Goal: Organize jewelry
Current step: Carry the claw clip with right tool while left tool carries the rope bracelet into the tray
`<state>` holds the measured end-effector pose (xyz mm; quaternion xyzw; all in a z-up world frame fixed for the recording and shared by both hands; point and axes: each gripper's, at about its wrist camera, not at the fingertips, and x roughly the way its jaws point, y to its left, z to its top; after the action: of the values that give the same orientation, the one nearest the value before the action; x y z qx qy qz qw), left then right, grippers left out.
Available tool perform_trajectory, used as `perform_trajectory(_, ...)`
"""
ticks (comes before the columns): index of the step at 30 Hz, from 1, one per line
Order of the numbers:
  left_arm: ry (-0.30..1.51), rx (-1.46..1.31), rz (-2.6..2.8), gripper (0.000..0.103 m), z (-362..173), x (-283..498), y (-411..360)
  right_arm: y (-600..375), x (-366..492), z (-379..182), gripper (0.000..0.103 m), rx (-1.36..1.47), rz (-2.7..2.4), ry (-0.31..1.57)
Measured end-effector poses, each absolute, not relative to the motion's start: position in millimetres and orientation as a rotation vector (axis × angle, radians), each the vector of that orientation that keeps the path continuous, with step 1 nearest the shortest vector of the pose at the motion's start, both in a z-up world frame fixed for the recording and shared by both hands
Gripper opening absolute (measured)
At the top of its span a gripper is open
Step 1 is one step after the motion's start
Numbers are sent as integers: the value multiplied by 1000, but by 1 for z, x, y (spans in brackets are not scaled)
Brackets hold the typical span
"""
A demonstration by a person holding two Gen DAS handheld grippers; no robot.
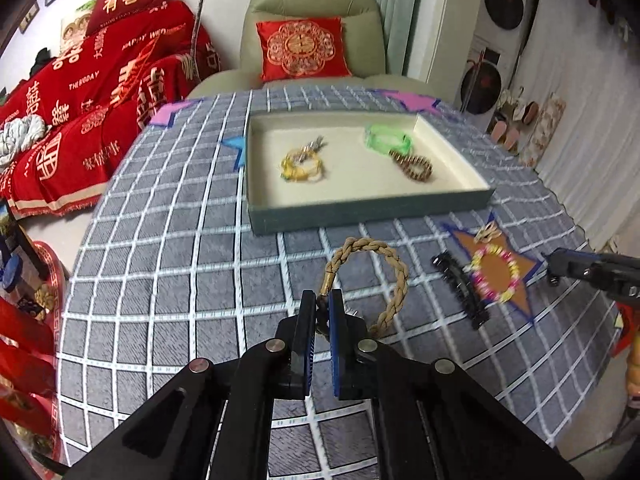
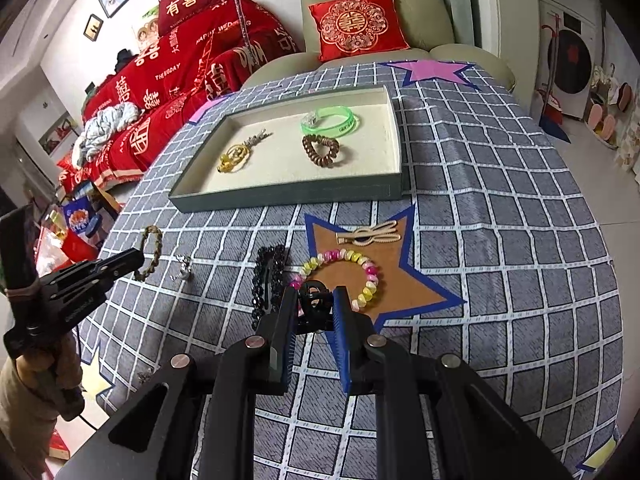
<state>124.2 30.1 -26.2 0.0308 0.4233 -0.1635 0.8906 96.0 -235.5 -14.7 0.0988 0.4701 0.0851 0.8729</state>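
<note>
While the left gripper (image 1: 321, 312) has its jaws pinched narrow on the dark clasp end of the braided rope bracelet (image 1: 370, 276), the loop stands out ahead of the jaws and a little to the right in the left wrist view, toward the tray. It looks lifted or half-lifted off the bench cloth (image 1: 168, 280); contact at its far side cannot be told.

Right gripper (image 2: 316, 312): jaws narrow, closed on a small black clip (image 2: 316, 300), near the front of the bench, at the near edge of the orange star patch (image 2: 404, 280). Bead bracelet (image 2: 352, 276) lies on that star just beyond the jaws; black beaded hair clip (image 2: 266, 280) just left of it, long axis running away from the camera; tan hair clip (image 2: 370, 236) at the star's far point, long axis crosswise. A small silver piece (image 2: 183, 270) sits between the hair clip and the left gripper.

Farther on, toward the bench's far edge: green tray (image 1: 360, 210), open, long side facing both grippers. Inside it, yellow bracelet (image 1: 302, 166) left, green bangle (image 1: 388, 140) and brown coil bracelet (image 1: 414, 166) right.

Judgement: tray lies straight ahead of the left jaws, across bare cloth. The near-middle of the tray floor is bare, a likely place for the rope bracelet.
</note>
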Motion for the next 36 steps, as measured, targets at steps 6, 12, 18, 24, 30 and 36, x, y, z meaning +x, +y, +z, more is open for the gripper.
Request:
perform_trajectory(6, 830, 21, -347, 14, 2, 127, 23, -239, 102, -3, 19, 221, 184, 965)
perform_trajectory(12, 801, -4, -323, 15, 20, 139, 19, -240, 116, 11, 19, 211, 192, 944)
perform_trajectory(18, 802, 5, -303, 15, 25, 161, 11, -242, 143, 22, 19, 209, 199, 926)
perform_trajectory(24, 816, 6, -289, 15, 23, 195, 4, -244, 185, 27, 19, 211, 202, 923)
perform_trajectory(30, 839, 26, -269, 15, 15, 234, -11, -248, 234, 19, 19, 262, 204, 937)
perform_trajectory(36, 869, 30, -242, 14, -6, 273, -26, -246, 274, -2, 19, 257, 189, 964)
